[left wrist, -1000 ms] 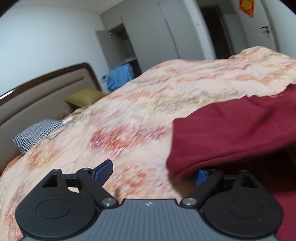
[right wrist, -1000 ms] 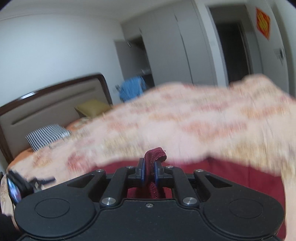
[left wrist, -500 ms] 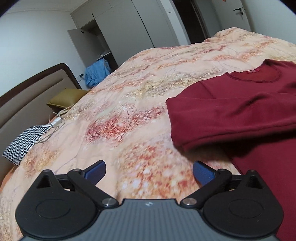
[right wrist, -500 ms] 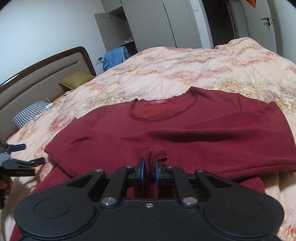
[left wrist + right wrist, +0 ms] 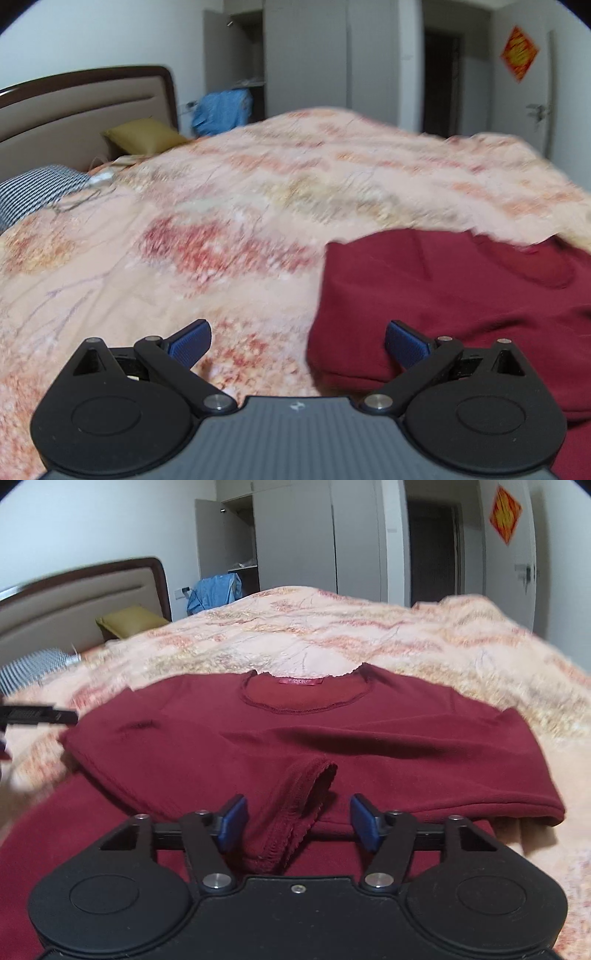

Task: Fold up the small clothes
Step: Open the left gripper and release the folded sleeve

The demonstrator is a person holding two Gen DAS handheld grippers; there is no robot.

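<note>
Maroon shirt (image 5: 332,738): flat on floral quilt (image 5: 424,646), sleeves folded in. Right gripper (image 5: 299,823): jaws just opening, cuff (image 5: 299,805) between, unpressed. Left gripper (image 5: 297,341): wide apart, empty.

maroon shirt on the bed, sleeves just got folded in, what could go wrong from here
1. The right gripper has just been opening, but the sleeve cuff lies bunched between its pads untouched; pulling away could snag it and undo the fold.
2. The left gripper is wide open beside the folded shoulder edge of the maroon shirt; a careless sweep could push that fold.
3. The soft quilt may let folds shift.
</note>
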